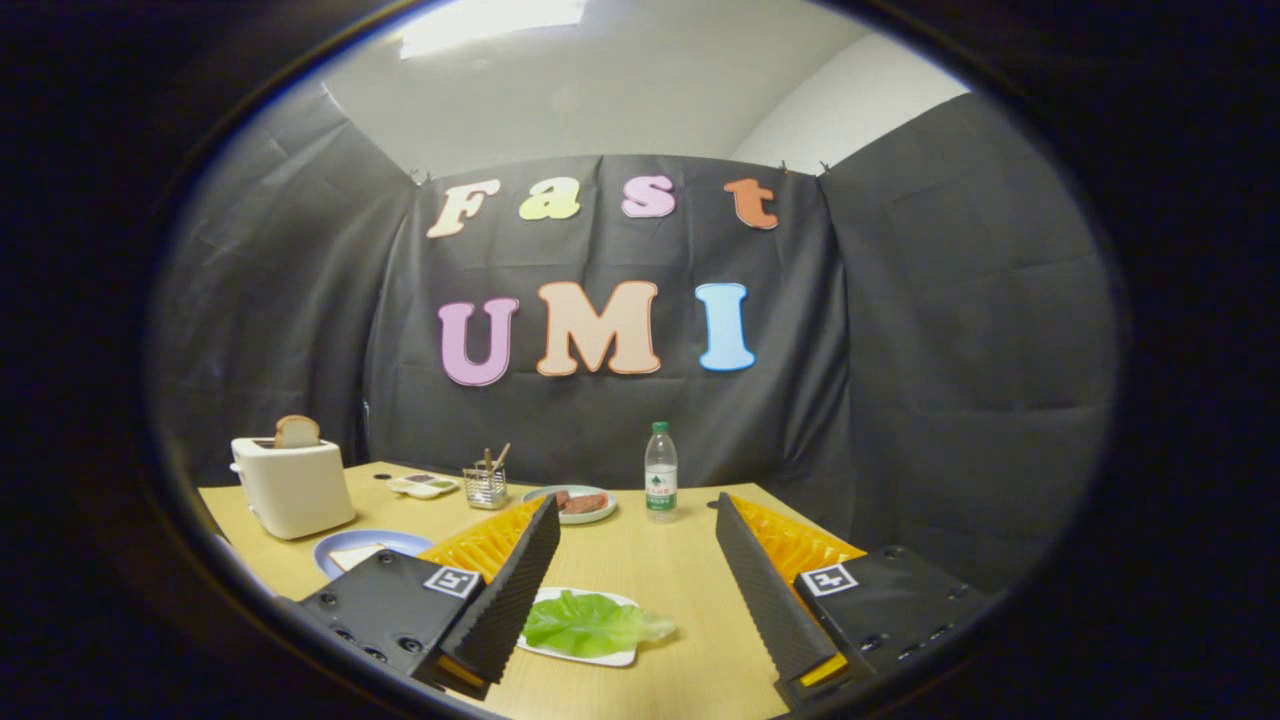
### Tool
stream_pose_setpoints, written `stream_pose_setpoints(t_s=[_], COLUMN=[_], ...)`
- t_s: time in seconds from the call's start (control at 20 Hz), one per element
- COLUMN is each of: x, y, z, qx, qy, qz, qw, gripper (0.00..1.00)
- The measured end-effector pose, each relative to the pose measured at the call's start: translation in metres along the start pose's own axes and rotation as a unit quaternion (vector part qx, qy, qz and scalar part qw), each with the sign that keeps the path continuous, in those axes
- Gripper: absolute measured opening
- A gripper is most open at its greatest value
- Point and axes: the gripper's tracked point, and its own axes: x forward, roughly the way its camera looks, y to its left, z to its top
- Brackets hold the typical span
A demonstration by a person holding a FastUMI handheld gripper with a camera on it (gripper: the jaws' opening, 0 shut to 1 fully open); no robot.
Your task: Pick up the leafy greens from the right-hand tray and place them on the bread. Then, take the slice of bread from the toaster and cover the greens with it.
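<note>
The gripper (634,590) is spread wide, its two ribbed black fingers standing well apart with nothing between the pads; it holds nothing. It hovers above the wooden table (690,620), tilted down toward it.

Nearest of all, between the fingers and lying closer to the left finger (505,600) than to the right one, is the white tray (570,652) with the leafy greens (590,625) on it. The leaf lies flat, its long axis running crosswise to the fingers, from beside the left finger's lower end toward the middle of the gap. One end of the tray is hidden behind that finger. Judging from this, the coming move calls for a drop down and a slight shift leftward, so that the leaf sits centred in the gap; since the leaf runs across the line of the fingers, a close would meet it end to end unless the gripper is turned.

Further off, beyond the left finger, a blue plate (400,541) carries a slice of bread (357,556), where the greens are to go. Just past it stands the white toaster (293,487), with a second slice (297,432) poking up from its slot.

Further still, ahead of the fingers, are a small plate with something reddish (580,504), a wire holder with sticks (486,484), a small white dish (424,486) and a water bottle (660,472) near the table's far edge.
</note>
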Motion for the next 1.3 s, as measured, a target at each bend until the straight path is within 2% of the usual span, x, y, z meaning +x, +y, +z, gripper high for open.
stream_pose_setpoints(t_s=[0.4, 0.55, 0.7, 0.8, 0.95, 1.2, 1.3], x=[0.006, 0.012, 0.028, 0.037, 0.046, 0.053, 0.058], y=[0.015, 0.030, 0.042, 0.046, 0.041, 0.011, 0.001], z=[-0.016, -0.025, -0.050, -0.069, -0.098, -0.141, -0.156], qx=[-0.010, -0.019, -0.034, -0.048, -0.054, -0.035, -0.009], qy=[0.027, 0.041, 0.089, 0.131, 0.204, 0.322, 0.359], qz=[0.018, 0.050, 0.087, 0.110, 0.123, 0.104, 0.089], qw=[0.999, 0.998, 0.992, 0.984, 0.970, 0.940, 0.929], gripper=[1.00, 1.00, 1.00, 1.00, 1.00, 1.00, 0.99])
